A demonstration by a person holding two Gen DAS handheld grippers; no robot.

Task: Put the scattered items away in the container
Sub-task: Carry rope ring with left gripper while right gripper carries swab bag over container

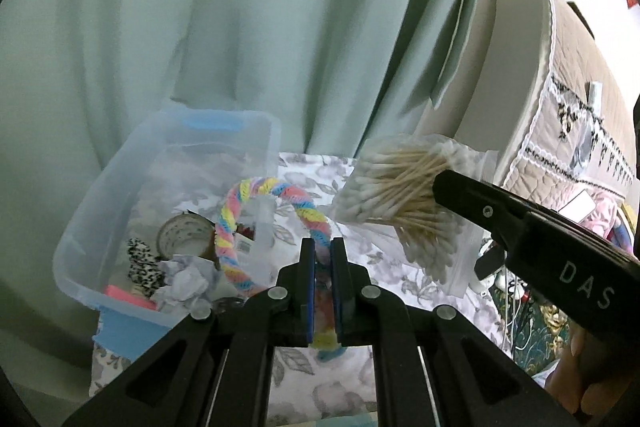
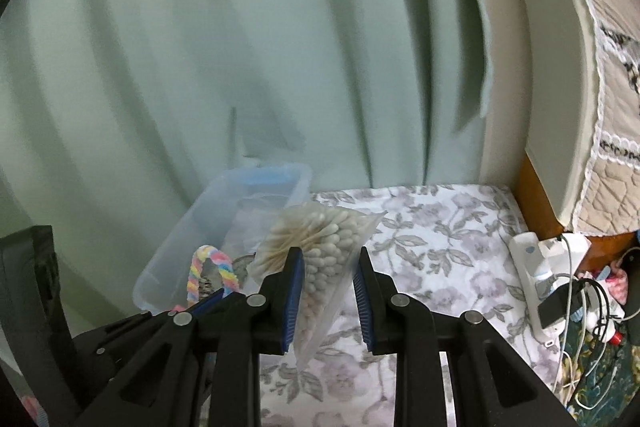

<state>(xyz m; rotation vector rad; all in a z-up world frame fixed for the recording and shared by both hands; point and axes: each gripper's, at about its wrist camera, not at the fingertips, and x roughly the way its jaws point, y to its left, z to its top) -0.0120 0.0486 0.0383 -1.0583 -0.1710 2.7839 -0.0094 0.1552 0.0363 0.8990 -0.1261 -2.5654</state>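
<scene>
Left wrist view: left hand-held gripper [image 1: 322, 259] clamping braided rope loop [image 1: 256, 211], right hand-held gripper [image 2: 328, 267] pinching cotton swab bag [image 2: 316, 247], both carrying toward clear container [image 1: 120, 195] on bed [image 2: 440, 227] for dropping in.

A pastel braided loop [image 1: 256, 227] and a bagged cotton-swab bundle [image 1: 400, 195] hang beside the clear bin [image 1: 100, 227].

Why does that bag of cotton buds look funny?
The bag hangs tilted in the right gripper, pinched low down, so the buds bunch up at its top end. Nothing has spilled. The left gripper holds a rainbow rope whose loop sticks up over the bin.
</scene>
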